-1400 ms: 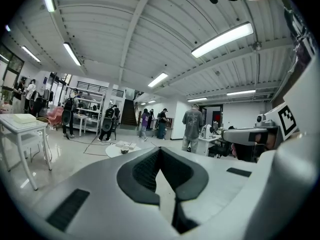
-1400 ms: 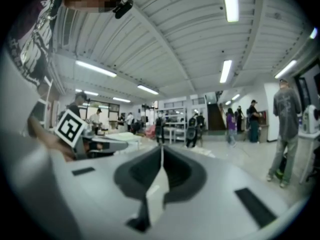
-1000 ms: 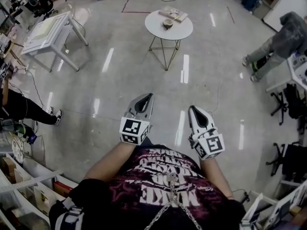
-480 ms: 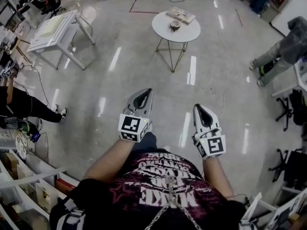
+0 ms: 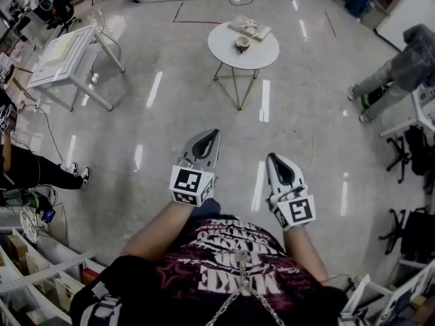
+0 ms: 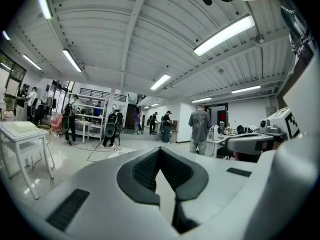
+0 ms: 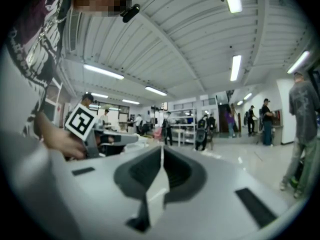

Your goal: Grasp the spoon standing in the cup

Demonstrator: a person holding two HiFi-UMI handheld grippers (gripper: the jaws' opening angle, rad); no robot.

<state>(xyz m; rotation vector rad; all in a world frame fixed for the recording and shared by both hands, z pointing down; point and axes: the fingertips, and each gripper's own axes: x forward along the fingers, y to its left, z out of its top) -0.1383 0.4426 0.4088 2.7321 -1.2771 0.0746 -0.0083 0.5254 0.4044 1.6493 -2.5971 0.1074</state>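
In the head view a small cup (image 5: 241,43) stands on a round white table (image 5: 258,54) far ahead across the floor; the spoon in it is too small to make out. My left gripper (image 5: 209,136) and right gripper (image 5: 272,159) are held in front of my chest, well short of the table, both shut with nothing between the jaws. The left gripper view shows its jaws (image 6: 159,149) meeting at the tip, pointing up toward the ceiling. The jaws of the right gripper (image 7: 161,148) are likewise closed together in its own view.
A book or flat box (image 5: 248,26) lies on the round table behind the cup. A white desk (image 5: 64,49) stands at the far left. A person in grey (image 5: 401,70) is at the right, others at the left edge. Shelving (image 5: 41,277) sits near my left side.
The round table has shifted slightly in view as my head moved. Both grippers stay shut in front of my chest, about where they were.
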